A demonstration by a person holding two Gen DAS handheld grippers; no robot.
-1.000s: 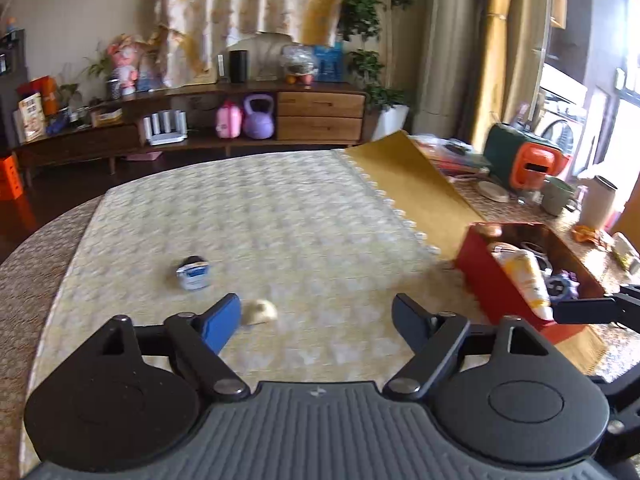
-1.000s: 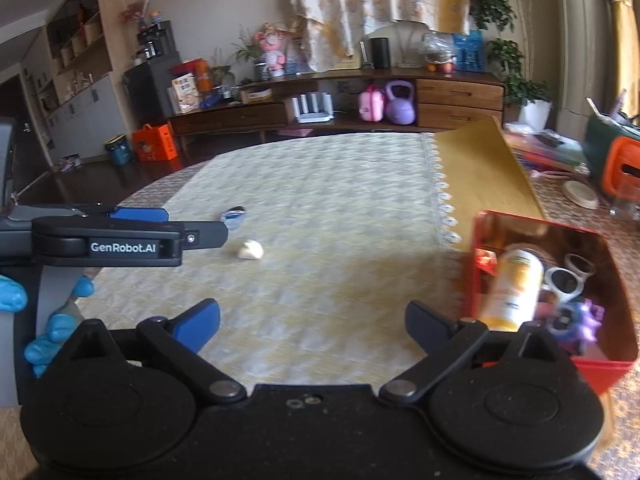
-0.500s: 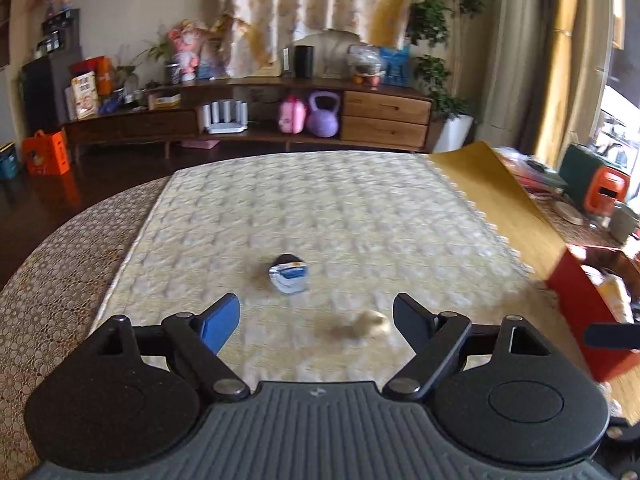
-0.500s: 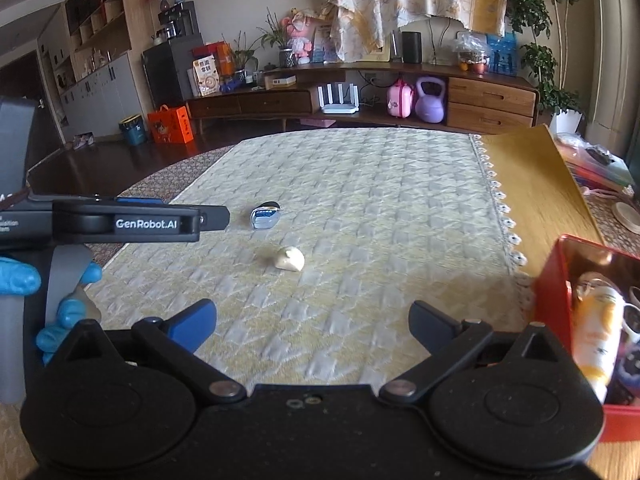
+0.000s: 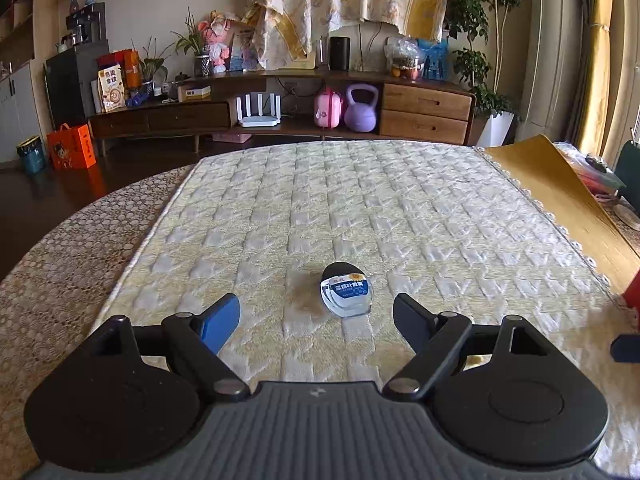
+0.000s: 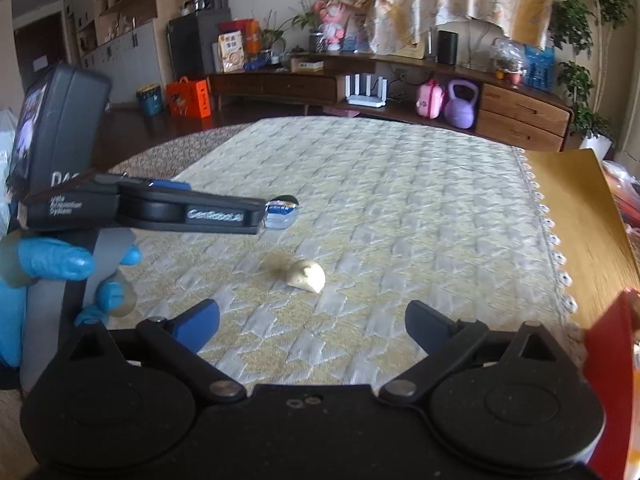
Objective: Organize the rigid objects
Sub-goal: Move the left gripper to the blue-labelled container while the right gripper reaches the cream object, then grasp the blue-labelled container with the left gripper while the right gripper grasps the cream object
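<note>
Both grippers are over the desk, which has a quilted pale-yellow cloth (image 5: 360,208) spread on it. The left gripper (image 5: 316,320) has its jaws wide with nothing in them — a small clear jar with a black lid and blue label (image 5: 346,293) is lying on its side on the cloth right in front of the gap, closer to the right finger, not touching either one. The right gripper (image 6: 312,322) is spread wide too and empty, and a little cream-white lump (image 6: 306,275) (can't tell what it is, some smooth rigid piece) sits on the cloth just ahead of its fingers, roughly centered. From the right wrist view the left gripper (image 6: 262,216) comes in from the left edge, held by a hand in a blue glove (image 6: 52,260), its tip right at the jar (image 6: 282,214). A corner of the red box (image 6: 614,344) pokes in near the desk's right edge.
</note>
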